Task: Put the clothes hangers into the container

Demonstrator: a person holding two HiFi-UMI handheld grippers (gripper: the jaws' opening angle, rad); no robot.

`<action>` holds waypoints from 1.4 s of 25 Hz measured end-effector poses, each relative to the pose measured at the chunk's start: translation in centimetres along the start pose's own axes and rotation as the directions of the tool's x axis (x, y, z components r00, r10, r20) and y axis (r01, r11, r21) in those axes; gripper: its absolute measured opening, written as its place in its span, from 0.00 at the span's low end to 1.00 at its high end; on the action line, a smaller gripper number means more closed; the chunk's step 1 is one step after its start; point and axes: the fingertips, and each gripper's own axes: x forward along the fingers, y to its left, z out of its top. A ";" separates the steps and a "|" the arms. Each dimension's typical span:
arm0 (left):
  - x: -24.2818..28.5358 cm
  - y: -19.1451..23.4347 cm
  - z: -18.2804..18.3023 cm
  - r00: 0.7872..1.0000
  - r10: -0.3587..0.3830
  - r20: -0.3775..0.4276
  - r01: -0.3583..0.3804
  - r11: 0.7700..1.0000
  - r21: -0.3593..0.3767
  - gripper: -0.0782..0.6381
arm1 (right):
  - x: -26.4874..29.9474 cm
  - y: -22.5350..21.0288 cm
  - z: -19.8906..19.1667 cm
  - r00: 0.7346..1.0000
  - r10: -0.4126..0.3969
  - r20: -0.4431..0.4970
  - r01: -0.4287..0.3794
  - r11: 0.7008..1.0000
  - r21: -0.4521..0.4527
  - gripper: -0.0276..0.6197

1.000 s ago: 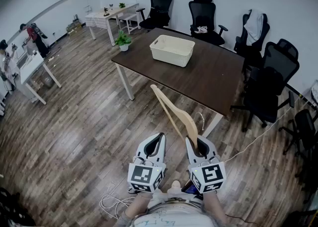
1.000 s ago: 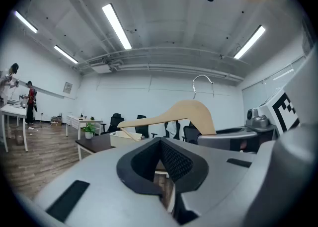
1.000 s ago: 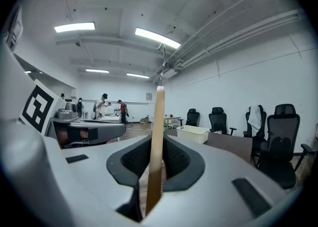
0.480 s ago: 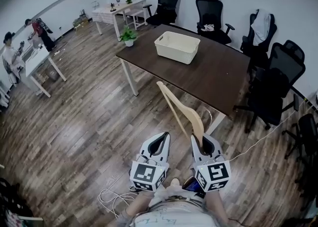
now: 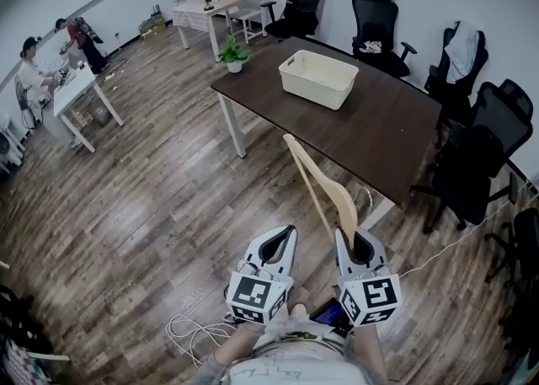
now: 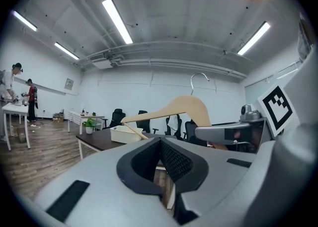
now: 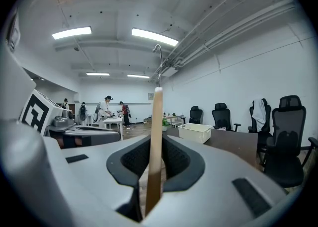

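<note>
A pale wooden clothes hanger (image 5: 321, 195) with a metal hook stands edge-on between the jaws of my right gripper (image 5: 354, 242), which is shut on its lower end. In the right gripper view the hanger (image 7: 155, 141) rises straight up from the jaws. My left gripper (image 5: 283, 237) hangs beside it at the left, shut with nothing in it; the left gripper view shows the hanger (image 6: 179, 109) off to the right. The container, a cream plastic basket (image 5: 318, 80), stands on the far part of a dark brown table (image 5: 379, 135) ahead of both grippers.
Black office chairs (image 5: 472, 164) line the table's far and right sides. A potted plant (image 5: 233, 56) stands by its left corner. People stand at a white desk (image 5: 80, 88) far left. White cable (image 5: 189, 328) lies on the wood floor by my feet.
Both grippers and the hanger have come closer to the table, and the table and basket have slid to the right in the head view. The right gripper's hold on the hanger is unchanged.
</note>
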 end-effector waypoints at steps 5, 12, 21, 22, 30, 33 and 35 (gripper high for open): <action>1.9 3.1 0.5 1.000 -0.003 0.004 0.003 1.000 -0.005 0.12 | 3.4 0.2 0.4 1.000 0.000 -0.001 0.000 1.000 -0.001 0.14; 5.1 7.0 0.9 1.000 -0.025 0.005 0.025 1.000 -0.017 0.12 | 8.3 0.4 1.1 1.000 0.010 0.006 -0.010 1.000 -0.017 0.14; 8.5 11.6 1.4 0.999 -0.053 0.004 0.053 0.998 -0.024 0.12 | 14.1 0.6 1.7 1.000 -0.003 -0.003 0.003 1.000 -0.006 0.14; 8.8 12.1 1.4 0.998 -0.057 0.003 0.058 0.998 -0.023 0.12 | 14.7 0.7 1.7 1.000 -0.005 -0.004 0.005 1.000 -0.005 0.14; 10.6 14.9 1.4 0.994 -0.106 0.001 0.106 0.994 -0.021 0.12 | 18.0 1.2 1.6 1.000 -0.030 -0.003 0.030 1.000 0.003 0.14; 10.7 15.4 1.1 0.992 -0.123 -0.010 0.122 0.992 -0.021 0.12 | 18.5 1.3 1.5 0.999 -0.048 -0.007 0.048 0.999 0.014 0.14; 10.7 15.8 1.0 0.992 -0.129 -0.016 0.128 0.991 -0.026 0.12 | 18.7 1.4 1.4 0.999 -0.053 -0.009 0.053 0.998 0.014 0.14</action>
